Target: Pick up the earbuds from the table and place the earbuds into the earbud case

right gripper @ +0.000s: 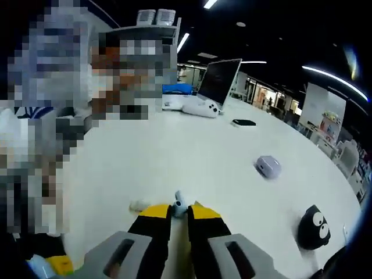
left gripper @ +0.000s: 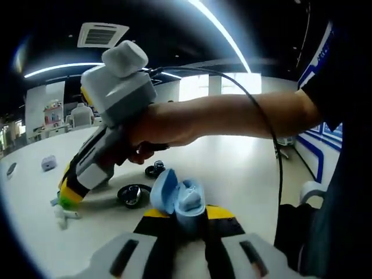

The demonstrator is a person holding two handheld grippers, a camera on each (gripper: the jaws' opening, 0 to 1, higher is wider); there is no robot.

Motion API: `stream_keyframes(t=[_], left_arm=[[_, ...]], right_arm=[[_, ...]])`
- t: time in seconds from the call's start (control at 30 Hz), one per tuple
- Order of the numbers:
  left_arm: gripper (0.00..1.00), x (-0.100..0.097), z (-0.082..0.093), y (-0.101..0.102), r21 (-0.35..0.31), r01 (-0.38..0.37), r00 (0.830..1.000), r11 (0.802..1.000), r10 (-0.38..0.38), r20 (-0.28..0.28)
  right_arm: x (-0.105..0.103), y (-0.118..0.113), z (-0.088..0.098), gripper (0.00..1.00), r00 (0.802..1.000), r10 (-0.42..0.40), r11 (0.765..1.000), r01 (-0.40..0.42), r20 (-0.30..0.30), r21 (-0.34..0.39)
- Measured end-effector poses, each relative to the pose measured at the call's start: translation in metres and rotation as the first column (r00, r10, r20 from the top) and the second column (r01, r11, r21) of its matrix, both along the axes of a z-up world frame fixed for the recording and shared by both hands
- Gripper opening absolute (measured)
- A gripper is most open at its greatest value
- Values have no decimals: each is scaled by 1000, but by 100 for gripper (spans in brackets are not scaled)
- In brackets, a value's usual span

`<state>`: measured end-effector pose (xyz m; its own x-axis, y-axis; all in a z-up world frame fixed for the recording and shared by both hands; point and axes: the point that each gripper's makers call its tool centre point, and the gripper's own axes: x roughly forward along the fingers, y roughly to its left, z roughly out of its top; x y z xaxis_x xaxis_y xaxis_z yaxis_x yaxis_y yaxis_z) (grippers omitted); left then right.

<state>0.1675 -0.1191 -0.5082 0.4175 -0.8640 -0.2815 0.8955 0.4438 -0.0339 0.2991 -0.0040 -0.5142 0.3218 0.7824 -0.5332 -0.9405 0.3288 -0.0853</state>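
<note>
Pale-blue earbud case is sitting lid-up, pinched in the left tool. Right tool is nipping one earbud by its tip; another earbud is lying just beside. That shallow pinch risks it slipping out.

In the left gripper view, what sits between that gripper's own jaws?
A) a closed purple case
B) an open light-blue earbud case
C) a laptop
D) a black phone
B: the left gripper is closed on the open light-blue earbud case, its lid tipped up to the left, while the right gripper reaches down toward a white earbud on the table.
</note>
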Motion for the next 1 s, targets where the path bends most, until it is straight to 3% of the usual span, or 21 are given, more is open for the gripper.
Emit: stream_keyframes(t=[0.53, 1.0], left_arm=[[19, 0, 0, 0, 1, -1, 1000, 1000, 1, 1], [19, 2, -1, 0, 1, -1, 1000, 1000, 1, 0]], right_arm=[[-5, -18, 11, 11, 999, -39, 999, 39, 8, 36], [-11, -39, 20, 11, 996, -68, 996, 65, 62, 56]])
